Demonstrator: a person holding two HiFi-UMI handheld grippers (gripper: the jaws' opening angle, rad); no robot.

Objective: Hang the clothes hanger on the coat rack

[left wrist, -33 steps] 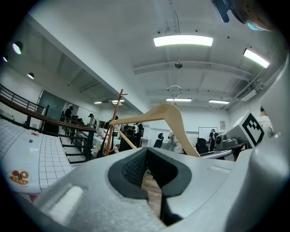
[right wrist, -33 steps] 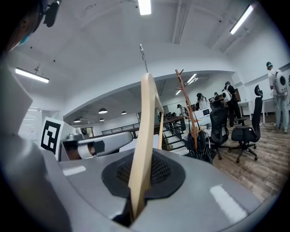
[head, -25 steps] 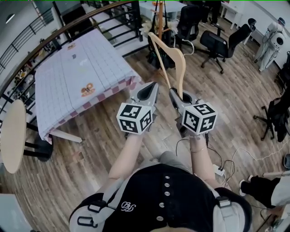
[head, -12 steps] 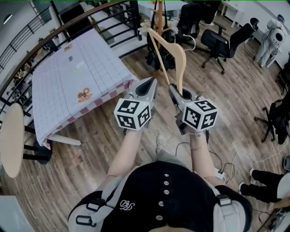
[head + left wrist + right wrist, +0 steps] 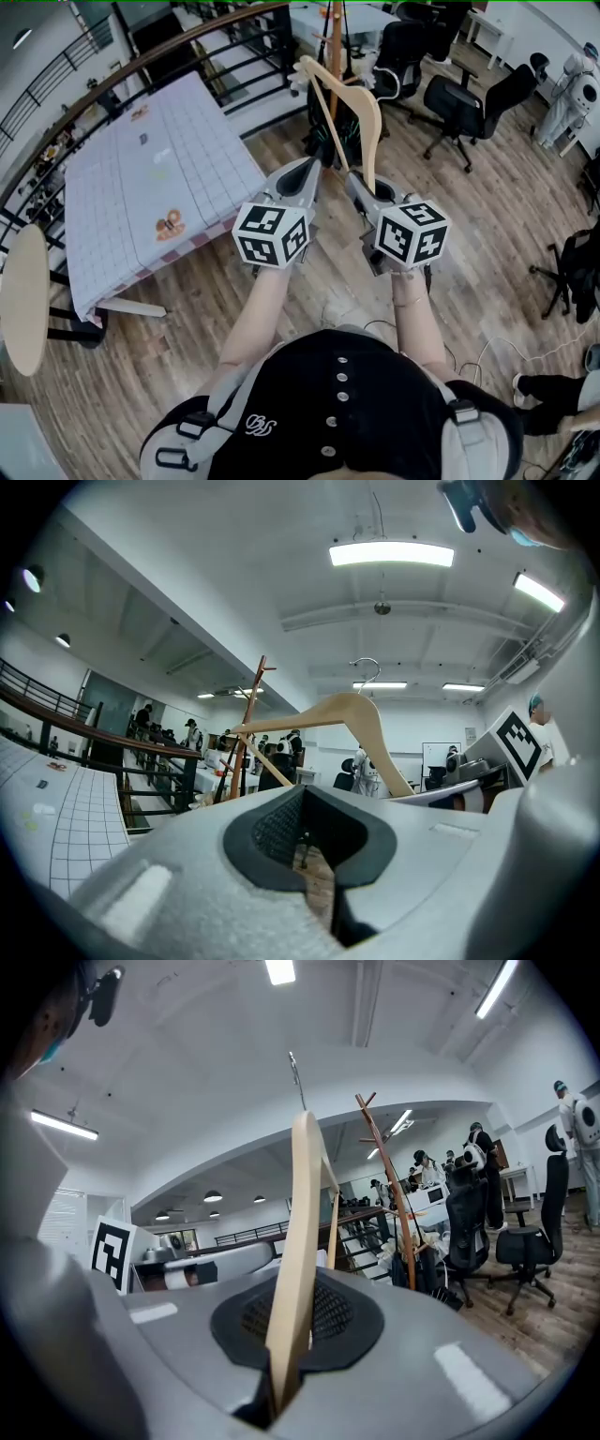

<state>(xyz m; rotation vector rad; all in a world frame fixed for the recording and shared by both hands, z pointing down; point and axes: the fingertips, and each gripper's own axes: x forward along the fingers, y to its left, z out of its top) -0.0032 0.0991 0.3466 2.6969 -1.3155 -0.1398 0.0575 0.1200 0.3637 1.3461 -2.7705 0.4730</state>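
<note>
Head view: the hanger (image 5: 361,103) stands up out of my right claw (image 5: 360,190), which is clamped on the low end of one wooden arm. From there the wood climbs toward 12 o'clock, and its other arm slants off to 11 o'clock. It is in the air and touches nothing but my pads. In the right gripper view that arm runs straight up between my jaws, gripped on both sides, with the wire hook (image 5: 296,1077) at 12 o'clock. The hanger is not yet on the rack (image 5: 331,33), which stands beyond it at 12 o'clock. In the right gripper view the rack sits at 1 o'clock, apart from the wood.

My left claw (image 5: 307,180) is just beside the right one, at its 9 o'clock, jaws together on nothing. Its own view has the hanger at 1 o'clock and the rack at 11.

A table (image 5: 159,159) with a checked cloth lies at 10 o'clock, and office chairs (image 5: 469,103) at 1 o'clock.
</note>
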